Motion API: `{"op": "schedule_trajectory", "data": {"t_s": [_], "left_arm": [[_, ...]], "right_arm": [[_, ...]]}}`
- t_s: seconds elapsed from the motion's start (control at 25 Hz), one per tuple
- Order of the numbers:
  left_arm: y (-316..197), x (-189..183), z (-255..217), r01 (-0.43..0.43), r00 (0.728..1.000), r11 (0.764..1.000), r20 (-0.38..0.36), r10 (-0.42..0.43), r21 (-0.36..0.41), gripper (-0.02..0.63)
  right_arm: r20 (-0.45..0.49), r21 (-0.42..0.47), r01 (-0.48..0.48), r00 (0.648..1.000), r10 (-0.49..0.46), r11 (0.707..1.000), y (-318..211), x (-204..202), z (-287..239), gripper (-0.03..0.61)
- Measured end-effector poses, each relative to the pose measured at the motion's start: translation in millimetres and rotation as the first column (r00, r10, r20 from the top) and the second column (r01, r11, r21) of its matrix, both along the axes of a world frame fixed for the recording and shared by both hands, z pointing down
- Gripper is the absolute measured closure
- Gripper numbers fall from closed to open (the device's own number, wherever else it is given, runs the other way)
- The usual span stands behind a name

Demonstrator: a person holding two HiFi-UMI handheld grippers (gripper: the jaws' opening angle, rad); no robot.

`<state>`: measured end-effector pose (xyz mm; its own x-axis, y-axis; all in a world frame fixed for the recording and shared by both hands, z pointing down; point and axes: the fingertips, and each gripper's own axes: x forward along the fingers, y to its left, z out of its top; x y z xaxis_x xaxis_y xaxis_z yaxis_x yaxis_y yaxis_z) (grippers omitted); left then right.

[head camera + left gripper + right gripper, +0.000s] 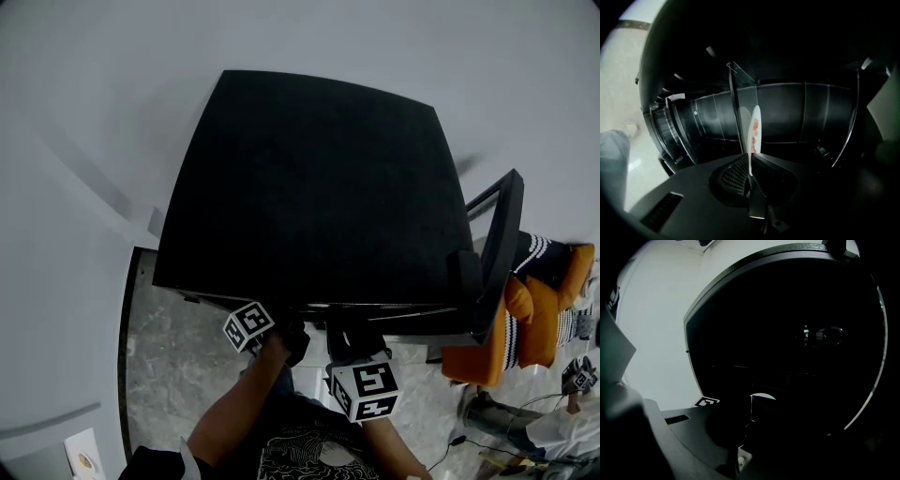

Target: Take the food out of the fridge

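Head view: both hands are reaching in at the front edge of the black fridge [309, 187]. Its door [502, 244] is standing open at right, with orange packets [525, 328] in it. The left tongs [293, 339] are sitting just left of the right tongs [349, 345].

Left gripper view: the left tongs are pinching shut on the near rim of a white plate [758, 115]. It is showing edge-on, running straight up the frame, carrying pink food [754, 130]. A clear shelf pane [740, 103] is crowding its left side, and the right side is looking roomier.

Right gripper view: it is too dark, so I cannot tell how the right tongs are standing.
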<state>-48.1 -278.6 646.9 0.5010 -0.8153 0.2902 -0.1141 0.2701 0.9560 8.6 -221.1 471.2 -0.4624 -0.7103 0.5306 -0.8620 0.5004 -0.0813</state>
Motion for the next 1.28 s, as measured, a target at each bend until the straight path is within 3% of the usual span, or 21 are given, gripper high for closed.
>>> {"op": "schedule_trajectory", "data": {"t_s": [0.4, 1.28], "left_arm": [[4, -2, -14, 0.001, 1.0, 0.998, -0.018, 0.0, 0.067, 0.594], [75, 12, -79, 0.075, 0.997, 0.982, -0.036, -0.07, 0.171, 0.594]], "right_arm": [[0.016, 0.001, 0.001, 1.0, -0.001, 1.0, 6, 2, -4, 0.557], [0.097, 0.017, 0.046, 0.994, -0.047, 0.999, 61, 21, -16, 0.557]]}}
